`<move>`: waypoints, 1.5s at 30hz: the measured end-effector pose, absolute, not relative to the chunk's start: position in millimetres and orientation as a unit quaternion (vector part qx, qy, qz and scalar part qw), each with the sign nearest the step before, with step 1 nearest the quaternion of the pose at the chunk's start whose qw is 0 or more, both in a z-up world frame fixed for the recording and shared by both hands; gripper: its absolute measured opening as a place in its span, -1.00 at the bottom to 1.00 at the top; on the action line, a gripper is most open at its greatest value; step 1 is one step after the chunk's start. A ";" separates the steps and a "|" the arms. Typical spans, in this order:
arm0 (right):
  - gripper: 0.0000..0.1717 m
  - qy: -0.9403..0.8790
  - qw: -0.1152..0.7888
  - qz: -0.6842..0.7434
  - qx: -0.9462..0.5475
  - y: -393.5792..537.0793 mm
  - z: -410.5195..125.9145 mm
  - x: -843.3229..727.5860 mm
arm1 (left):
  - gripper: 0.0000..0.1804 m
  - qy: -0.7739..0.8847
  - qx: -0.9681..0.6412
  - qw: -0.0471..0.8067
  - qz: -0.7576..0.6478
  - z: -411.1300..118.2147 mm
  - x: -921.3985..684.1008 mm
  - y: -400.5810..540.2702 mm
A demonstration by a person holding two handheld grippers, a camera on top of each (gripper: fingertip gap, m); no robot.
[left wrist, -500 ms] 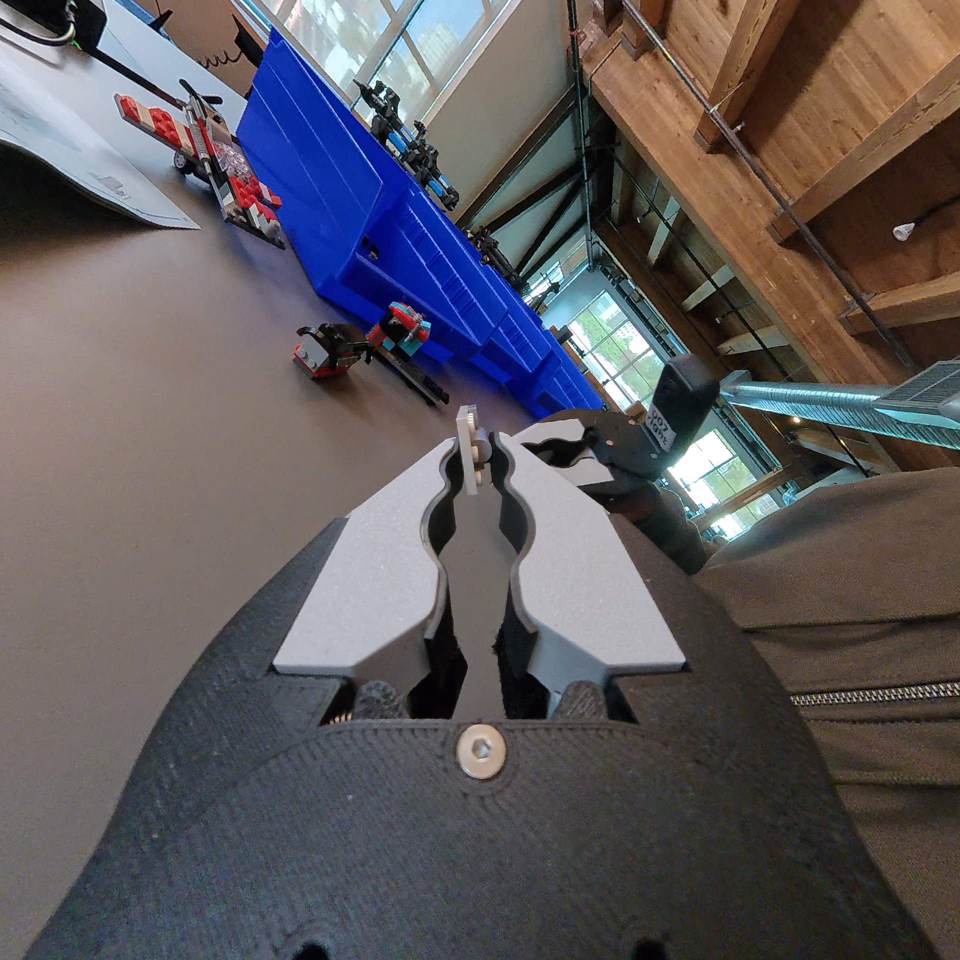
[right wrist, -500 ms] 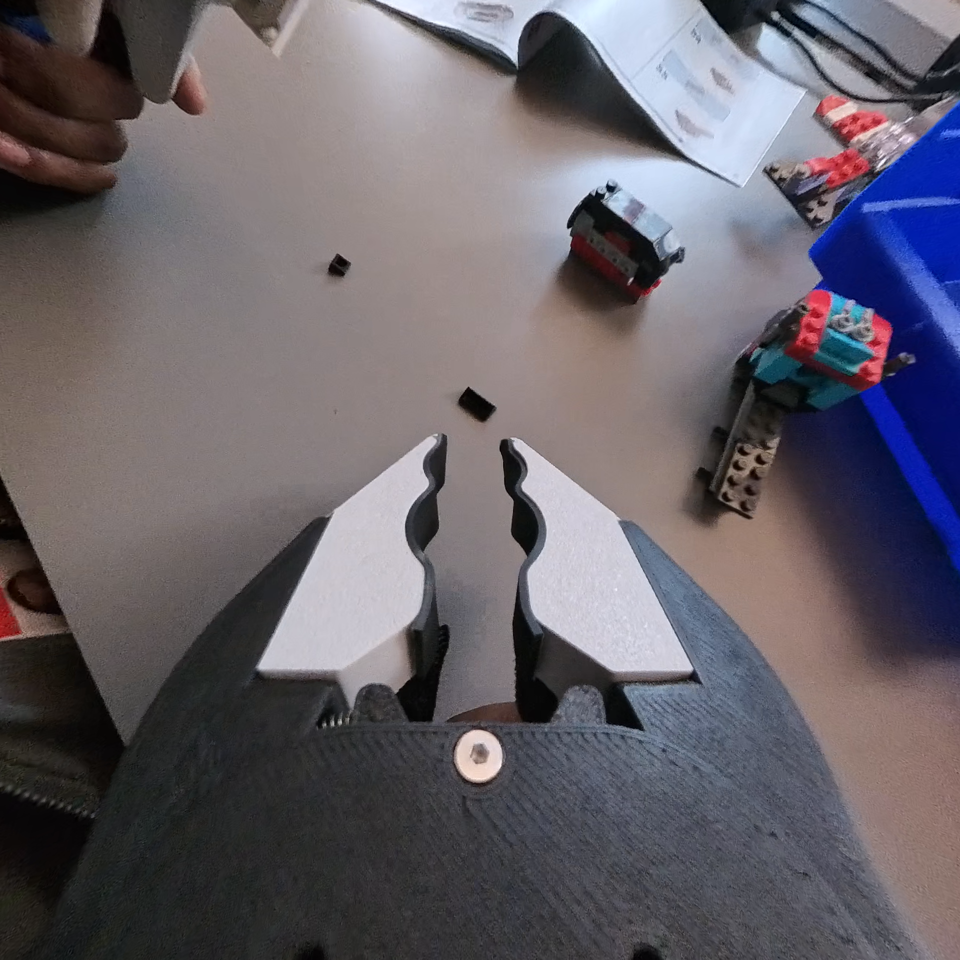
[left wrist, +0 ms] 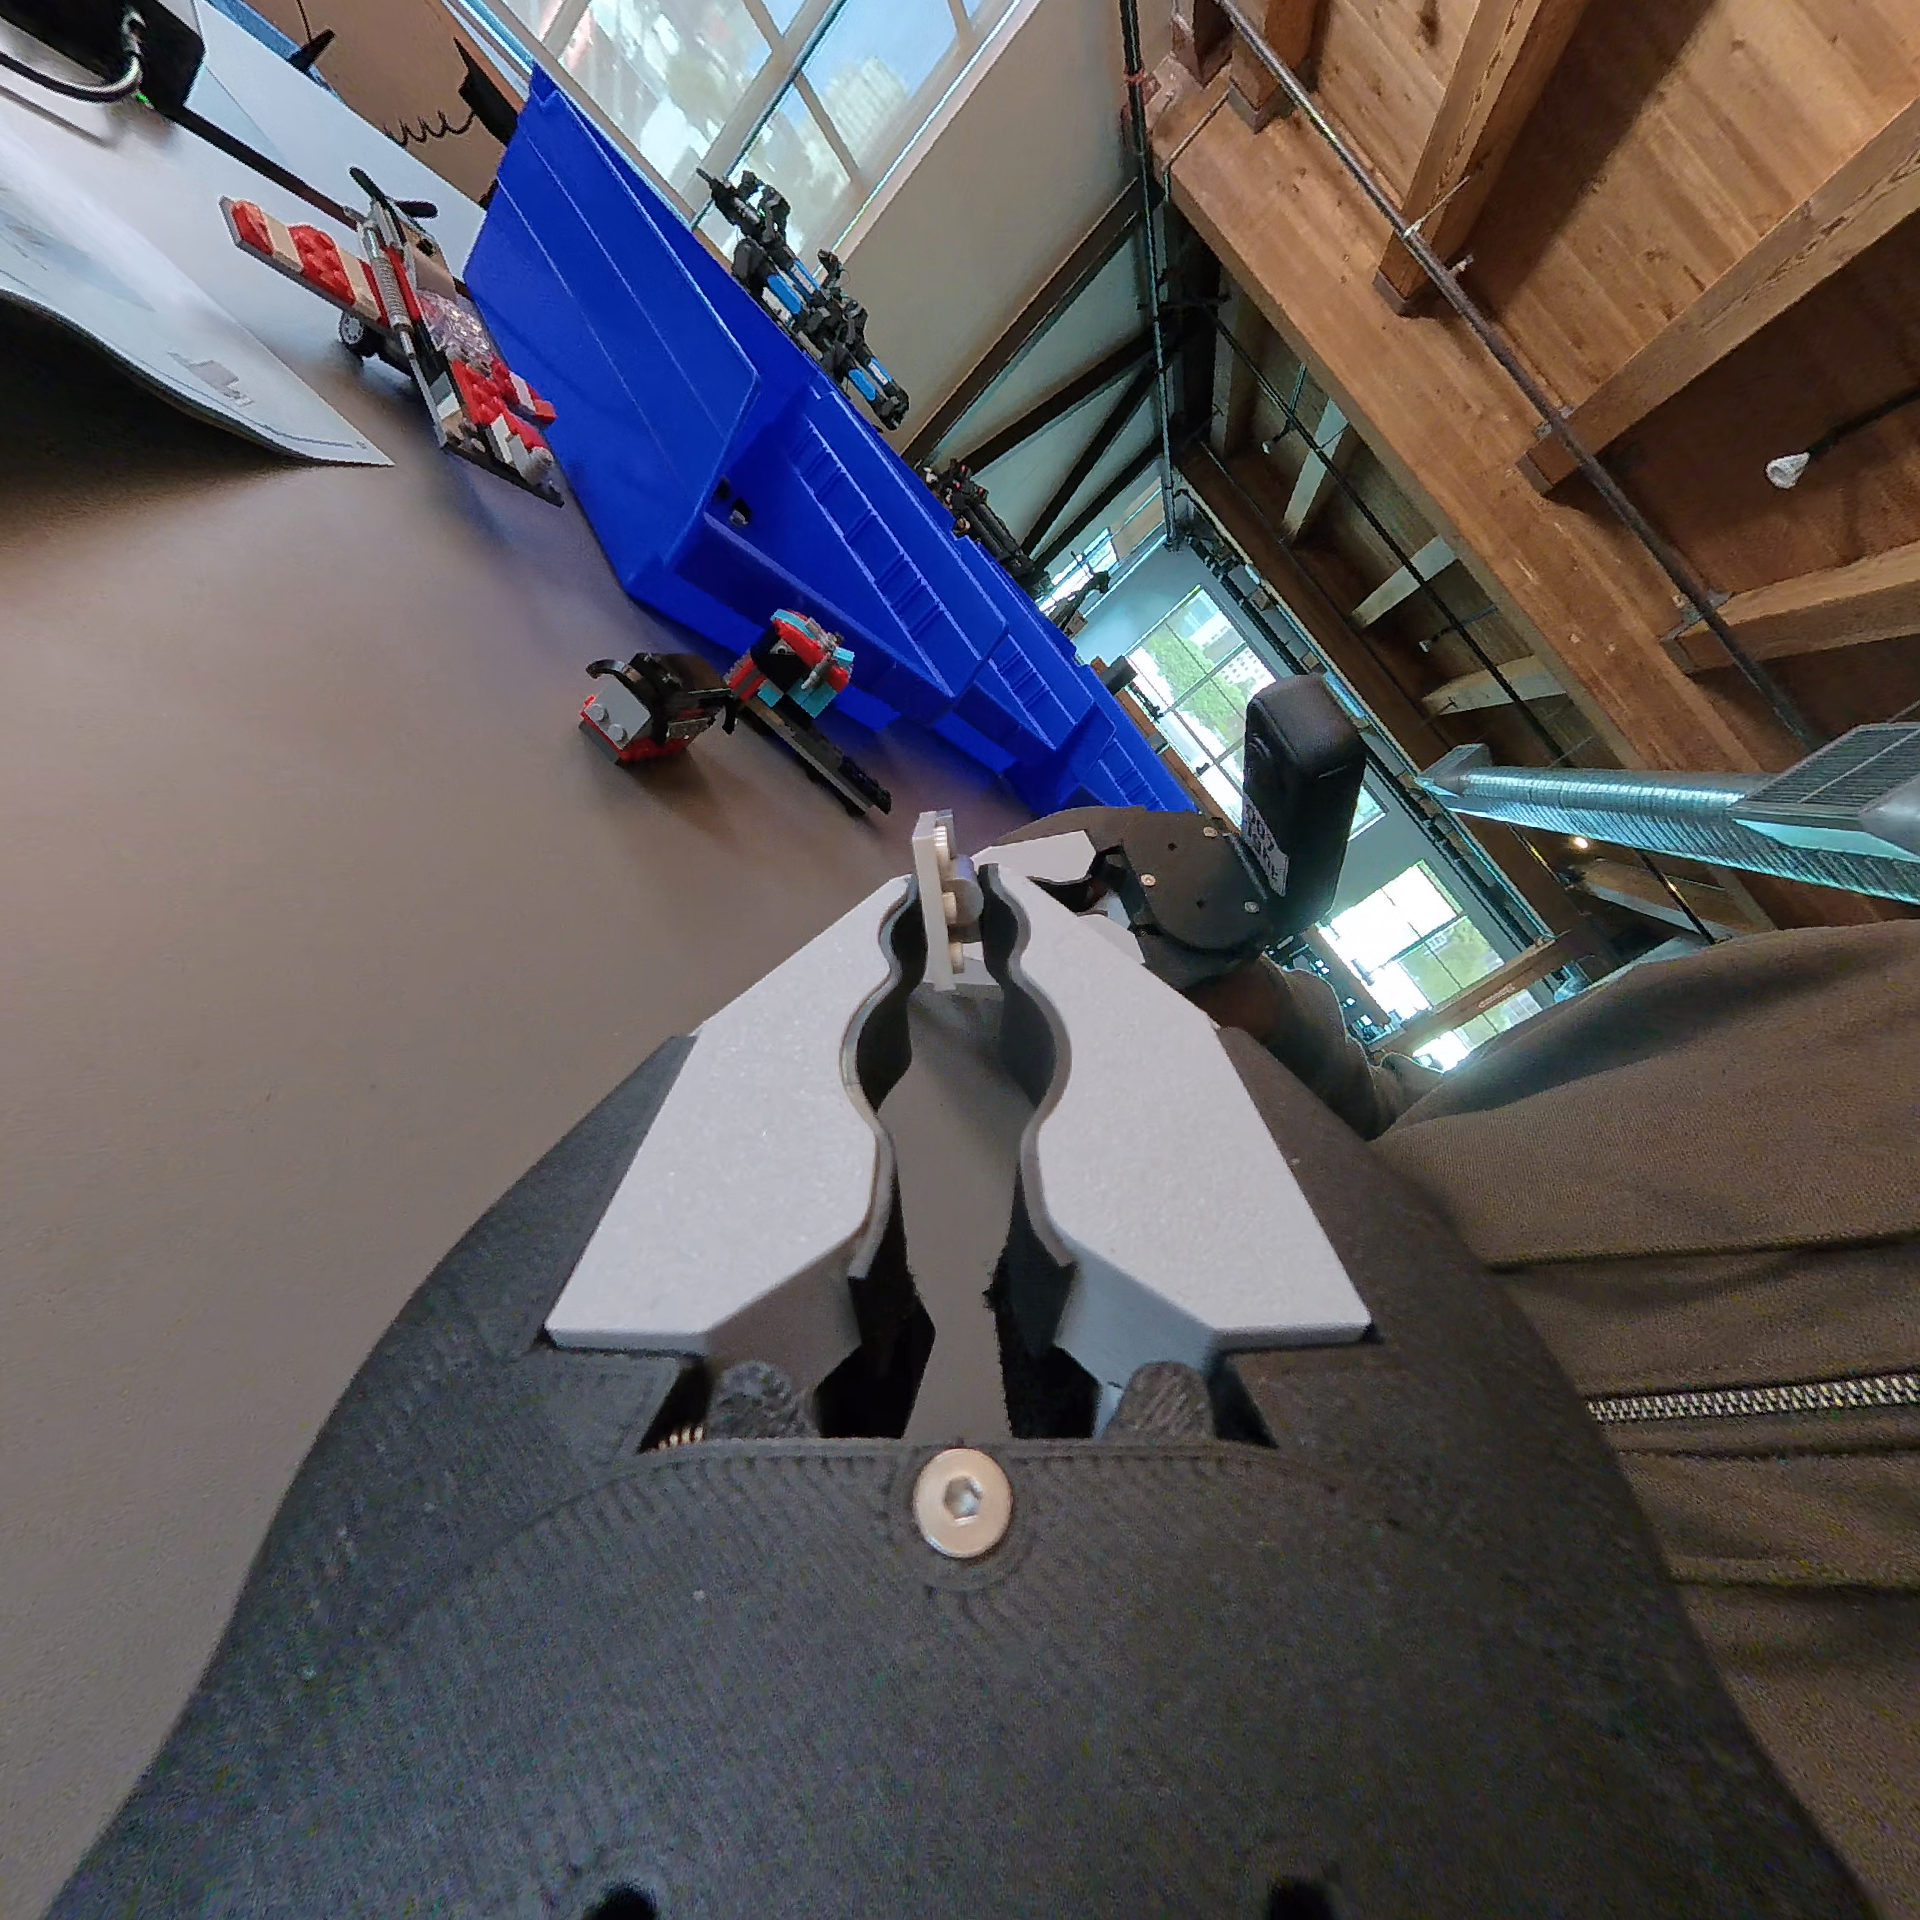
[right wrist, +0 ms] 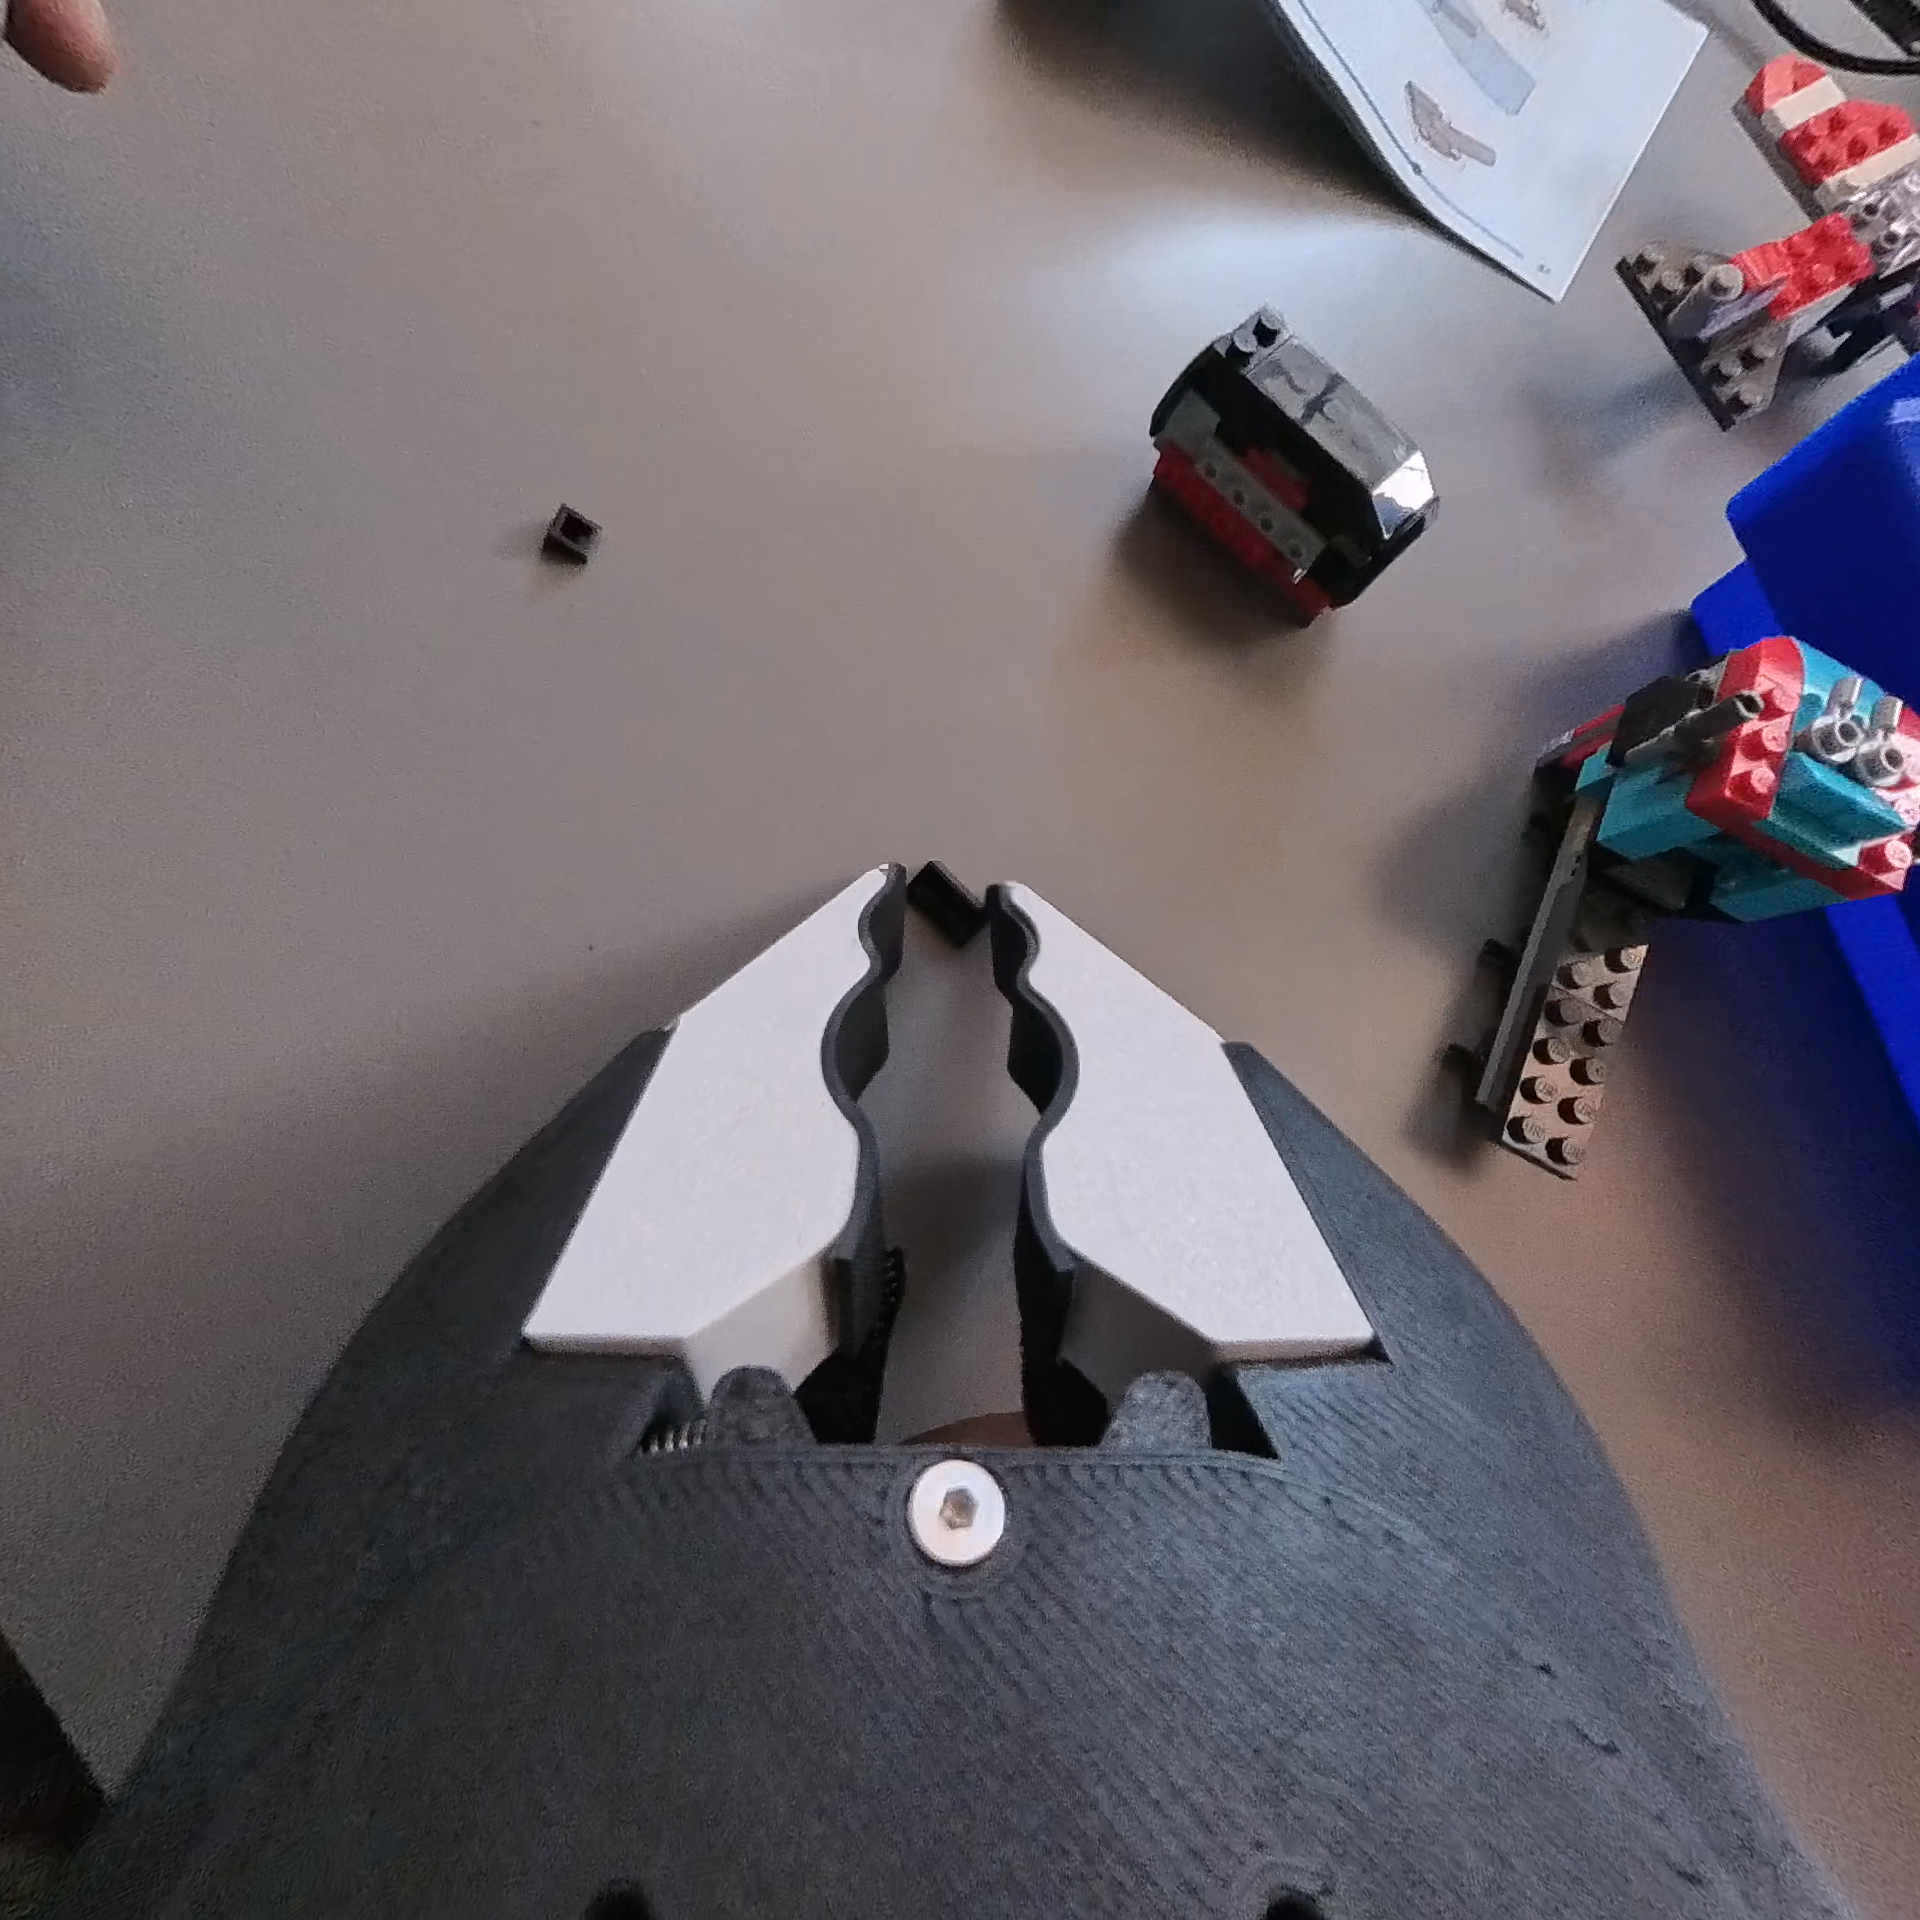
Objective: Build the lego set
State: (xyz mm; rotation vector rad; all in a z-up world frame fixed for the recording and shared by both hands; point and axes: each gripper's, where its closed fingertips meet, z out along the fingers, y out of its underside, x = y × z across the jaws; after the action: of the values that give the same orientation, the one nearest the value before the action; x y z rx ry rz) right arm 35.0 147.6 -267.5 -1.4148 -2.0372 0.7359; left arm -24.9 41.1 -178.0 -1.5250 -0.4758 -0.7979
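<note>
Left gripper [left wrist: 951, 896] is what I check first: its jaws are nearly together and clamped on a small light grey studded plate [left wrist: 932, 914], which stands on edge between the fingertips. A darker grey round piece on its studded face rests against the right-hand pad. I hold it off the table [left wrist: 312, 935], pointing toward the row of blue bins [left wrist: 665, 343]. My right gripper [right wrist: 943, 902] is down at the tabletop with its jaws a little apart around a small black piece [right wrist: 943, 906]. That piece lies cornerwise between the fingertips, one corner against the left pad and the opposite corner against the right pad, so both pads meet it only at its corners, and I see no gap on either side. It sits at the very tips, not deeper in the scalloped part of the fingers. A second small black piece [right wrist: 570, 535] lies well apart, ahead and to the left. Ahead to the right stands a black-and-red brick block [right wrist: 1294, 468]. Farther right, a red-and-teal build on a long dark plate [right wrist: 1766, 790] leans against a blue bin. An open instruction booklet [right wrist: 1475, 125] and a red-and-white winged build [right wrist: 1808, 239] lie at the far edge.
</note>
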 end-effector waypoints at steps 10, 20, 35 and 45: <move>-0.82 -0.678 0.332 0.395 -0.524 171.3 -207.3 33.8 | -0.89 -0.207 -0.666 0.627 -0.348 -178.1 -24.6 41.4; -0.79 -0.675 0.293 0.362 -0.572 198.7 -234.1 52.6 | -0.89 -0.207 -0.667 0.626 -0.347 -178.6 -24.4 41.9; -0.78 -0.745 0.232 0.312 -0.543 175.2 -266.1 56.1 | -0.89 -0.206 -0.667 0.626 -0.348 -178.4 -24.4 41.5; -0.69 -0.736 0.280 0.284 -0.546 208.9 -258.3 51.5 | -0.89 -0.205 -0.667 0.626 -0.349 -178.5 -24.1 41.4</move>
State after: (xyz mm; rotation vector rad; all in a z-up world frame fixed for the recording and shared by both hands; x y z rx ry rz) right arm 51.5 208.9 -258.3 -1.4649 -1.9746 0.7621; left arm -24.1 41.4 -178.5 -1.5302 -0.4708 -0.8002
